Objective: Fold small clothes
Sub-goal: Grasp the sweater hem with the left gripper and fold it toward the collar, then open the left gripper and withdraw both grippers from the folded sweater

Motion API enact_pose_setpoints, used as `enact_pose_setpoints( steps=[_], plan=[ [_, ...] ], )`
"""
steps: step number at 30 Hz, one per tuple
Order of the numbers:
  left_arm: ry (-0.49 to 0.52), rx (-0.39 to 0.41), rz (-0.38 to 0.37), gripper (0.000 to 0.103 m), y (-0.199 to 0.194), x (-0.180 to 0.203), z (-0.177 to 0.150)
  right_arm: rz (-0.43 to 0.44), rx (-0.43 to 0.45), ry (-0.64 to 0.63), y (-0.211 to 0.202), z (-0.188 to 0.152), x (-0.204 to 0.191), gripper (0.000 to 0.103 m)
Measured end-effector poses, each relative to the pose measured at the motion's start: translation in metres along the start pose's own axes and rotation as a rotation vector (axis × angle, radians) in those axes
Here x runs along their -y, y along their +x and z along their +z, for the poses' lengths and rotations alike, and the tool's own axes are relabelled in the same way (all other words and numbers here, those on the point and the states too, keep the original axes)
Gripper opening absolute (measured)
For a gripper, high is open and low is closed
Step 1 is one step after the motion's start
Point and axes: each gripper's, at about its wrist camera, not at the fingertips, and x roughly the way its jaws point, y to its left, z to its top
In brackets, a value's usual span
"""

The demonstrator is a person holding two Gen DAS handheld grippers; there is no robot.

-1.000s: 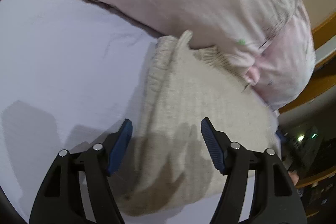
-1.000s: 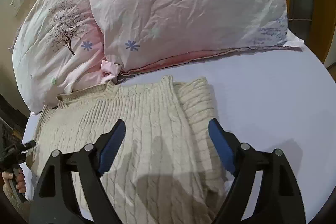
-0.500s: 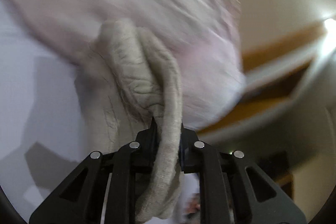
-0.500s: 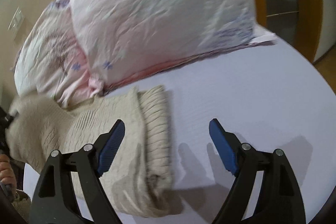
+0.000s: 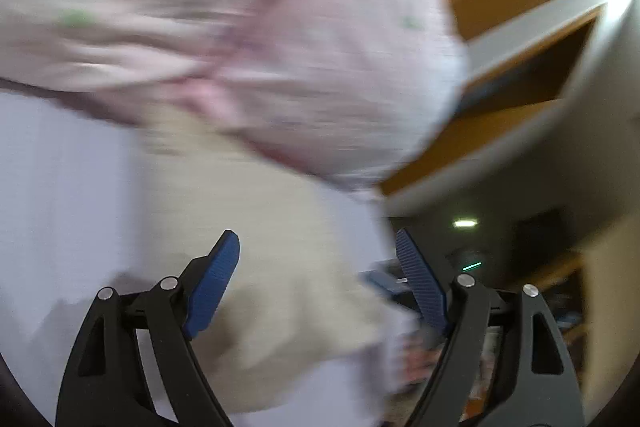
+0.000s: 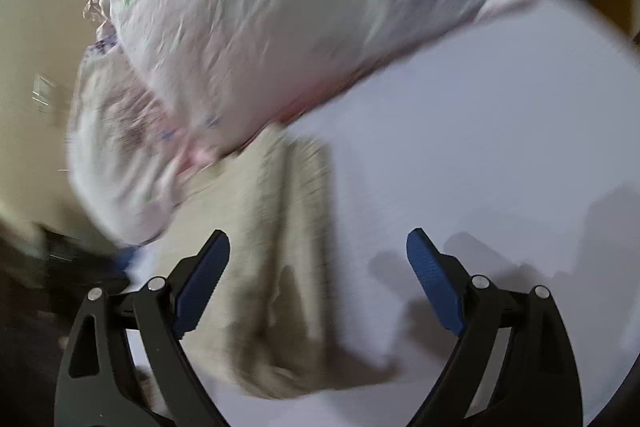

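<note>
A cream cable-knit sweater [image 5: 280, 247] lies folded lengthwise on the lilac bed sheet [image 5: 60, 187], against the pillows. Both views are motion-blurred. My left gripper [image 5: 318, 259] is open and empty, just above the sweater's near end by the bed's edge. In the right wrist view the sweater [image 6: 276, 247] is a narrow strip below the left finger. My right gripper [image 6: 318, 259] is open and empty, over the sweater's right edge and the bare sheet [image 6: 480, 147].
Two pink-and-white printed pillows [image 5: 280, 47] lie behind the sweater, and they also show in the right wrist view [image 6: 300, 19]. A wooden bed frame [image 5: 520, 67] and dark room clutter [image 5: 540, 267] lie beyond the bed's edge on the right of the left wrist view.
My left gripper shut on the sweater's edge, carried it over in a fold, and has now let go and opened. The sweater is narrower. My right gripper stayed open and shifted right.
</note>
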Motion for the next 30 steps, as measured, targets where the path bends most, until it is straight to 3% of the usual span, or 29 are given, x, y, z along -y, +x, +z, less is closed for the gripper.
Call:
enact_pose_setpoints(
  steps=[2,6,9,10,11,12,13,15,17,19,22,24,25,26,27,29,30],
  plan=[
    [-0.021,-0.032,0.099,0.081,0.000,-0.020,-0.004,0.039,-0.066,0.027,0.019,0.007,-0.001,0.090],
    [-0.030,-0.108,0.141,0.082,0.010,-0.041,-0.020,0.057,-0.149,0.033,0.054,0.016,-0.008,0.091],
    [-0.006,-0.152,0.197,0.087,0.024,-0.042,-0.032,0.027,-0.161,-0.013,0.063,0.016,-0.021,0.090],
    [-0.003,-0.157,0.196,0.087,0.030,-0.035,-0.038,0.025,-0.163,-0.020,0.064,0.015,-0.022,0.079],
    [-0.007,-0.165,0.185,0.087,0.035,-0.035,-0.039,0.034,-0.188,-0.024,0.069,0.010,-0.023,0.062],
    [-0.020,-0.169,0.158,0.080,0.037,-0.035,-0.042,0.022,-0.172,-0.032,0.068,0.008,-0.024,0.055],
    [-0.036,-0.160,0.142,0.076,0.040,-0.037,-0.043,0.040,-0.167,-0.030,0.068,0.005,-0.023,0.028],
    [-0.011,-0.128,0.138,0.050,0.032,-0.037,-0.044,0.108,-0.153,0.010,0.066,-0.003,-0.020,0.026],
    [0.015,-0.117,0.099,0.043,0.016,-0.035,-0.044,0.144,-0.134,-0.013,0.062,-0.009,-0.029,0.024],
    [0.057,-0.101,0.071,0.042,-0.007,-0.033,-0.050,0.239,-0.135,-0.058,0.062,-0.017,-0.053,0.024],
    [0.136,-0.014,0.141,0.044,-0.056,-0.037,-0.055,0.268,-0.152,-0.145,0.073,-0.028,-0.085,0.024],
    [0.173,0.009,0.261,0.052,-0.070,-0.047,-0.056,0.161,-0.166,-0.217,0.093,-0.037,-0.104,0.028],
    [0.180,0.013,0.312,0.055,-0.069,-0.049,-0.057,0.018,-0.150,-0.263,0.102,-0.041,-0.112,0.037],
    [0.185,0.033,0.383,0.058,-0.076,-0.055,-0.061,-0.100,-0.107,-0.288,0.102,-0.044,-0.116,0.056],
    [0.206,0.074,0.444,0.072,-0.086,-0.057,-0.066,-0.155,-0.066,-0.297,0.097,-0.046,-0.119,0.068],
    [0.250,0.134,0.529,0.085,-0.100,-0.051,-0.077,-0.199,0.078,-0.313,0.070,-0.055,-0.132,0.074],
    [0.269,0.165,0.588,0.093,-0.108,-0.048,-0.085,-0.118,0.126,-0.316,0.052,-0.063,-0.138,0.074]
  ],
)
